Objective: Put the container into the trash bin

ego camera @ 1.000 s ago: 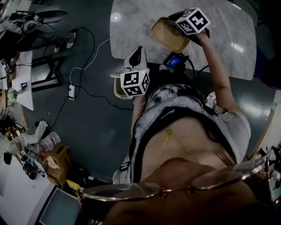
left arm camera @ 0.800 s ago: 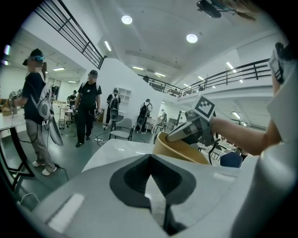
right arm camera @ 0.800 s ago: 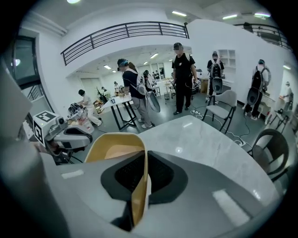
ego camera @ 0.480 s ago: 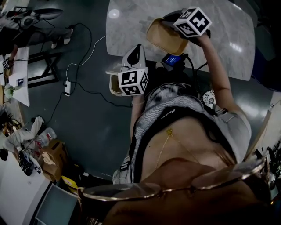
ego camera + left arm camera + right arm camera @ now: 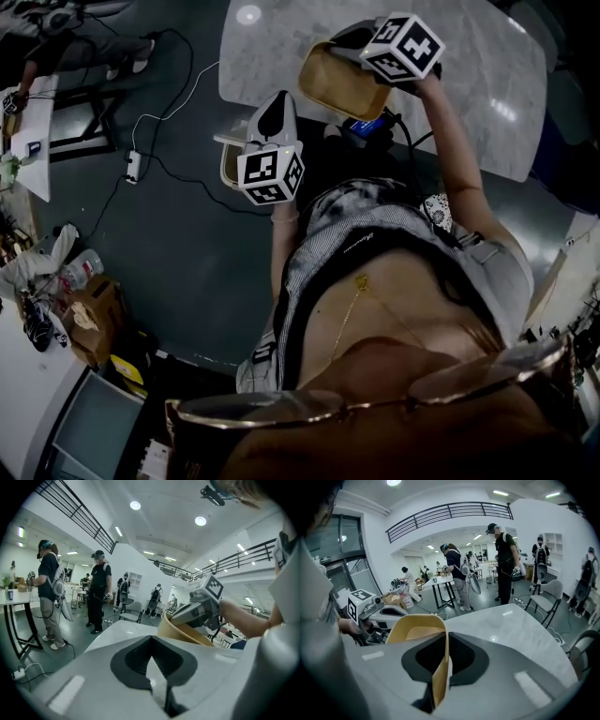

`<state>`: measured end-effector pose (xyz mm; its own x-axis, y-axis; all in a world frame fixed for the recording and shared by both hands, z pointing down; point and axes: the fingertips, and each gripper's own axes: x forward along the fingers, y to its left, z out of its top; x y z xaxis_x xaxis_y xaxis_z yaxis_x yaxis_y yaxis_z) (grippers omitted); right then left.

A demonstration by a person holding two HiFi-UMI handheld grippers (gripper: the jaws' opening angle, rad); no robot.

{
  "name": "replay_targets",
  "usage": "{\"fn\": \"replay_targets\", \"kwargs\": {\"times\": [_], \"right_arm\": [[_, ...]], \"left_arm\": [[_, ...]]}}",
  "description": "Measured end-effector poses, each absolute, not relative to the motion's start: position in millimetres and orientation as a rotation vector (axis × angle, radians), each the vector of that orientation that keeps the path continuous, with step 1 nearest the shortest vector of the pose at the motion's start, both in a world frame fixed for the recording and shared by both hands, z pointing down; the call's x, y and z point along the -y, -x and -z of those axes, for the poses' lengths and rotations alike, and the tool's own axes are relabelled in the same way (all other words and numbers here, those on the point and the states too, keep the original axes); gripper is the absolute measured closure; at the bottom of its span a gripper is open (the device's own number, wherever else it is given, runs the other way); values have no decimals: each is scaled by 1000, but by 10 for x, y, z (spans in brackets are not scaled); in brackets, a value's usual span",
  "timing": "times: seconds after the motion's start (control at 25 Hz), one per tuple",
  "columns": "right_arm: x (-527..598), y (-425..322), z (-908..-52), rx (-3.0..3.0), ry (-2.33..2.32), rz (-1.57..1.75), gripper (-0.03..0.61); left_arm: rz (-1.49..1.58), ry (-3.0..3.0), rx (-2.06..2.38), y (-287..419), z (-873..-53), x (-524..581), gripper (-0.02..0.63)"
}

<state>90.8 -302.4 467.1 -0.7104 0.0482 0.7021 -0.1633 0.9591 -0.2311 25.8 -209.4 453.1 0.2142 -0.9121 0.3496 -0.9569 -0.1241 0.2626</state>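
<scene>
The tan paper container (image 5: 339, 84) hangs tilted over the near left corner of the marble table (image 5: 487, 84). My right gripper (image 5: 358, 52) is shut on the container's thin wall, and in the right gripper view that wall (image 5: 439, 667) stands edge-on between the pads. The container's open mouth (image 5: 417, 634) faces away from the camera. My left gripper (image 5: 284, 101) sits lower and to the left, off the table's edge, shut with nothing in it. From the left gripper view its jaws (image 5: 151, 639) point toward the container (image 5: 183, 632) and the right gripper (image 5: 201, 606). No trash bin is clearly recognisable.
A pale rimmed object (image 5: 228, 167) lies under the left gripper, mostly hidden. A small device with a blue screen (image 5: 370, 127) hangs by the table edge. A cable and power strip (image 5: 131, 167) lie on the floor, boxes (image 5: 89, 314) at the left. People (image 5: 505, 559) and chairs (image 5: 546, 595) stand beyond the table.
The right gripper has carried the container a little left and up in the head view. The left gripper has drifted slightly left. Neither grip has changed.
</scene>
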Motion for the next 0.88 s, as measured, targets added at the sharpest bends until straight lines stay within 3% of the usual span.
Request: {"fn": "replay_targets", "kwargs": {"times": [0.32,0.88], "right_arm": [[2961,-679,-4668,2376,-31,-324,540],[1152,1240,-4759,2369,329,-195,540]], "left_arm": [[-133,-1939,1870,94,-4502,1788,614],[-63,-1694,2122,1745,-4455,180,614]]}}
